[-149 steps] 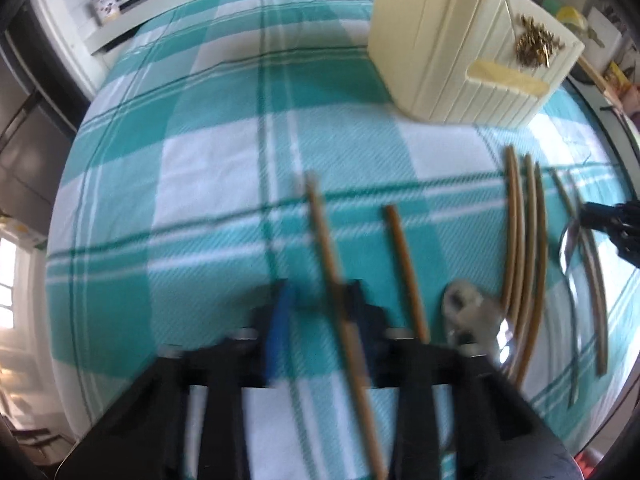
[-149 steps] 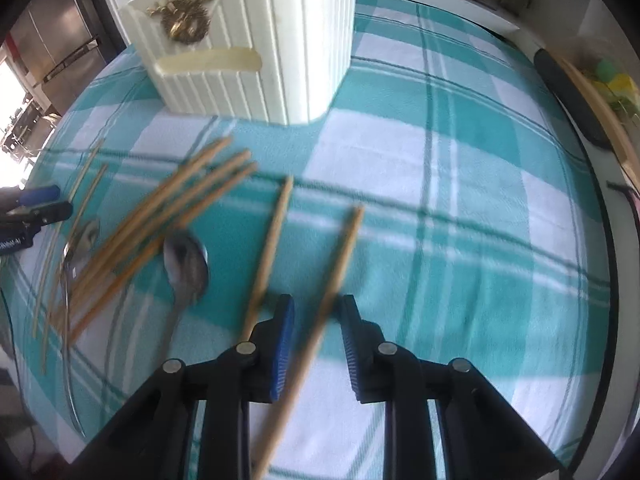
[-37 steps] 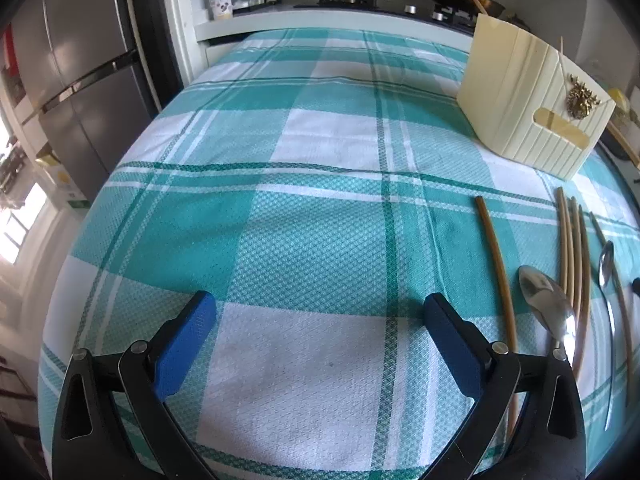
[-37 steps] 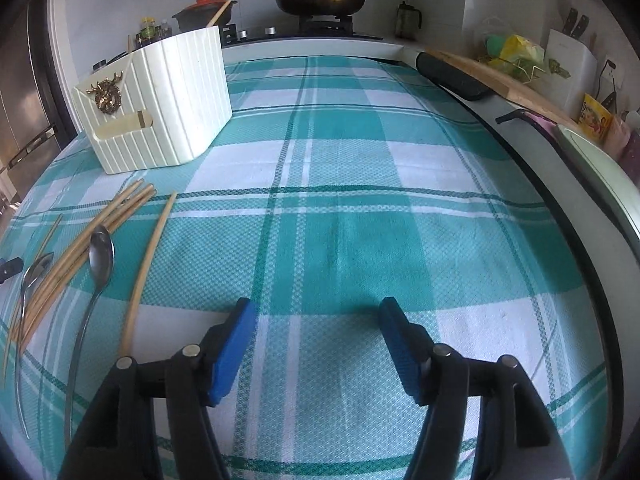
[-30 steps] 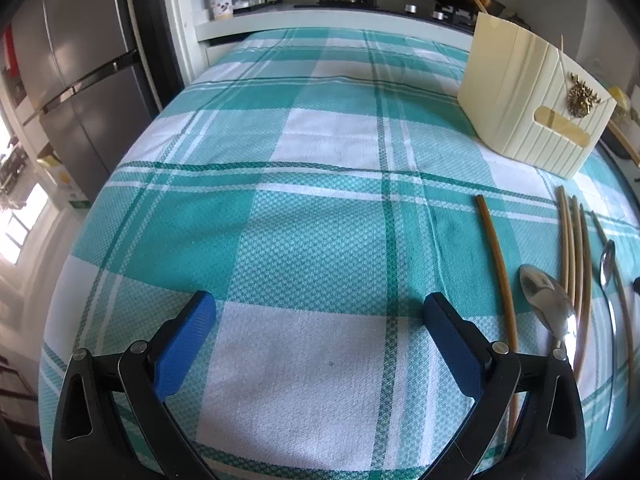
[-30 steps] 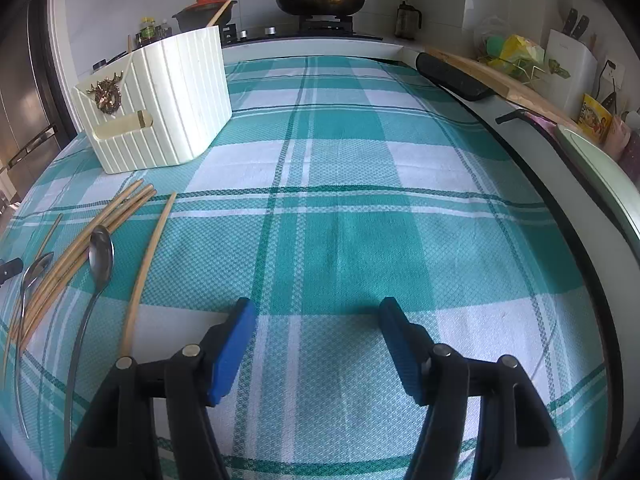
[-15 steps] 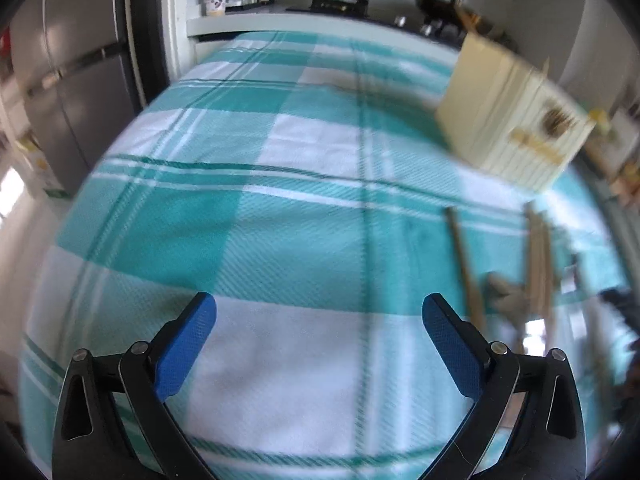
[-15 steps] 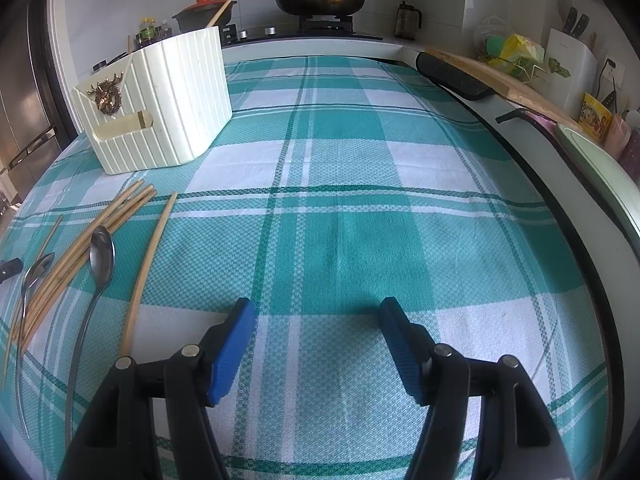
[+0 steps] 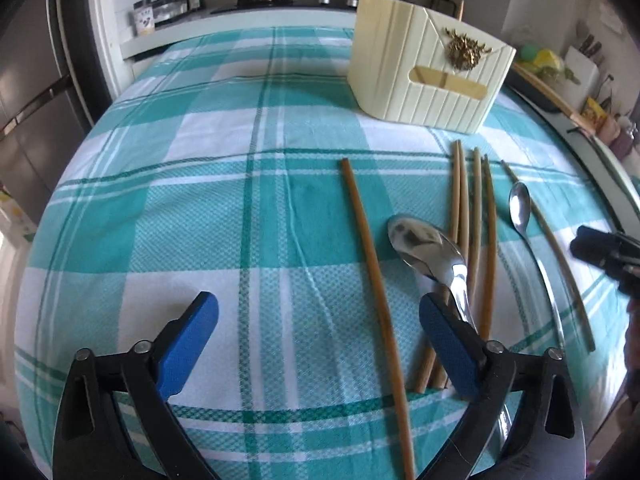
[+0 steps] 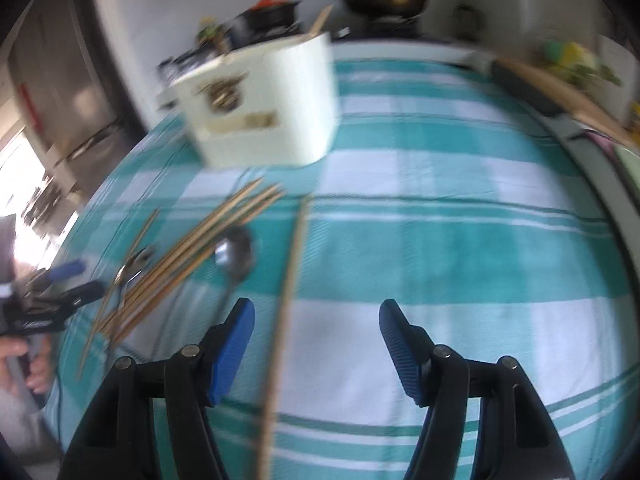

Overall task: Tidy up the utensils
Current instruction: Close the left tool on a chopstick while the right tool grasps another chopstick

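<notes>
Left gripper (image 9: pixel 318 328) and right gripper (image 10: pixel 316 330): jaws apart, empty. Chopsticks (image 9: pixel 474 216) and two spoons (image 9: pixel 430 250) lie loose on the table (image 9: pixel 180 168), in front of the cream holder (image 9: pixel 428 66). One chopstick (image 9: pixel 370 264) lies between the left jaws.

**No Legible Lettering on Kitchen Table Scene**

No word, number or brand can be read in either view. In the left wrist view, a jar (image 9: pixel 143 23) on the counter at about 11 o'clock carries a pale label with a dark mark, too small to make out. A yellow packet (image 9: pixel 591 109) at about 2 o'clock shows printed colour, but no letters can be told. The cream utensil holder (image 9: pixel 428 72) at 1 o'clock bears a gold ornament, its detail too fine to resolve. In the blurred right wrist view, the left gripper (image 10: pixel 78 280) at 9 o'clock has a line of white print on its black body, smeared beyond reading.
</notes>
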`<action>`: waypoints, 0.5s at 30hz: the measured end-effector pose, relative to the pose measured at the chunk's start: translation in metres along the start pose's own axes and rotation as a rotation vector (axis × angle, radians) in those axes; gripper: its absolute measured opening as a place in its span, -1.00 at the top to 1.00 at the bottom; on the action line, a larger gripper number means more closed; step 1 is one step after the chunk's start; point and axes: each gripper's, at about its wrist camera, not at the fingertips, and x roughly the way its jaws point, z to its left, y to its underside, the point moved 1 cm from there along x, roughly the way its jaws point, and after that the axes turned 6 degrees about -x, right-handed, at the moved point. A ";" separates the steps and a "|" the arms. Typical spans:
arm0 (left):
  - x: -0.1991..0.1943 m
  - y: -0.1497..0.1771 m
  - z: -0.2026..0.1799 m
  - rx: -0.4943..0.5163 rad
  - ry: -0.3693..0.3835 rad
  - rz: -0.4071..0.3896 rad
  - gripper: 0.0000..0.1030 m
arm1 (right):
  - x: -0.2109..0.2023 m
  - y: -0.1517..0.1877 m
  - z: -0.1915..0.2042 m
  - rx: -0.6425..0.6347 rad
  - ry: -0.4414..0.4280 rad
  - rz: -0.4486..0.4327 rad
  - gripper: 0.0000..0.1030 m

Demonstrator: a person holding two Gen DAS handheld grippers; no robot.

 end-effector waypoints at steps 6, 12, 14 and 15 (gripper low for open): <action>0.001 0.004 -0.011 0.045 -0.058 -0.018 -0.19 | 0.020 0.000 0.022 -0.125 0.104 0.052 0.53; -0.003 0.003 0.001 -0.001 -0.039 -0.014 0.89 | 0.014 0.003 -0.002 -0.094 0.170 0.070 0.86; -0.005 0.004 0.009 -0.033 -0.036 -0.013 0.89 | 0.005 0.011 -0.013 -0.084 0.188 0.074 0.86; -0.007 0.005 0.014 -0.051 -0.034 -0.010 0.89 | 0.003 0.014 -0.020 -0.077 0.194 0.077 0.86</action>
